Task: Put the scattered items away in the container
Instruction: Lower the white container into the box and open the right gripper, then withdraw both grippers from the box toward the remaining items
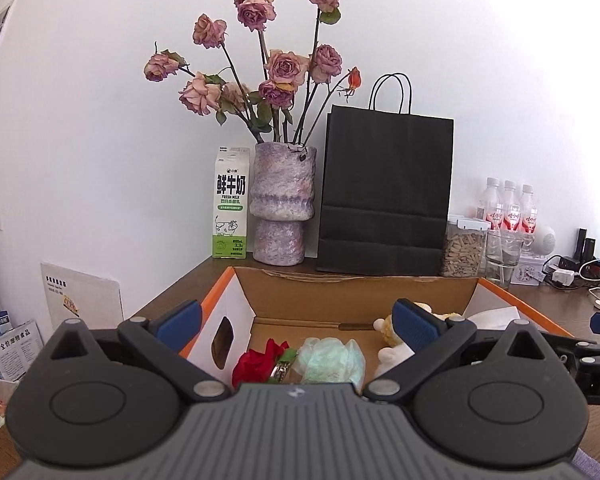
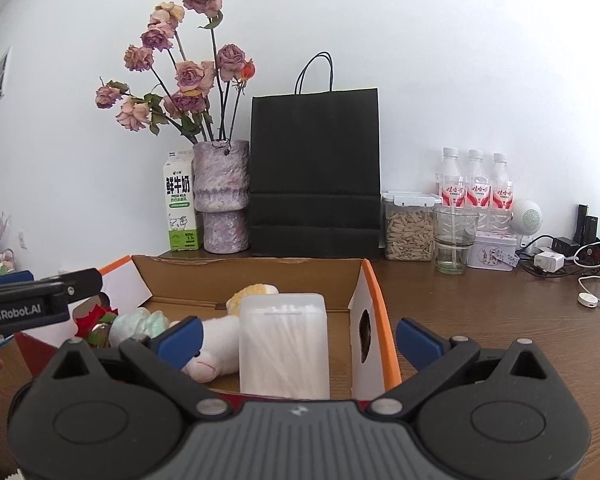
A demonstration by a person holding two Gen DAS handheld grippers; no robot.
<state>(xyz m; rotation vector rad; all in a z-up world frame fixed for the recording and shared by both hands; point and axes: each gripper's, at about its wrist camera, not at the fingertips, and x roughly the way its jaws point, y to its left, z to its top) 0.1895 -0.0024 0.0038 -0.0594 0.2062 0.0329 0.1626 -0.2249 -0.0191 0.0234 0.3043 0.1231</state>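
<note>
Here I am holding both grippers spread and empty over the cardboard box (image 2: 256, 280), which is sitting just ahead of and below their fingers. Judging by its contents, the gathering step is looking nearly finished; the next move is calling for a scan of the wooden table (image 2: 500, 320) for leftovers. The box is showing plain corrugated walls, orange edges and an oval hand-hole. Between the fingers of the right gripper (image 2: 298, 340), a frosted plastic case of cotton swabs (image 2: 283, 344) is standing upright, rigid and boxy. To its left a soft plush toy (image 2: 216, 344) is lying. Between the fingers of the left gripper (image 1: 296, 324), a crinkled pale-green wad (image 1: 332, 360) is resting beside a red fabric rose (image 1: 260, 364).
</note>
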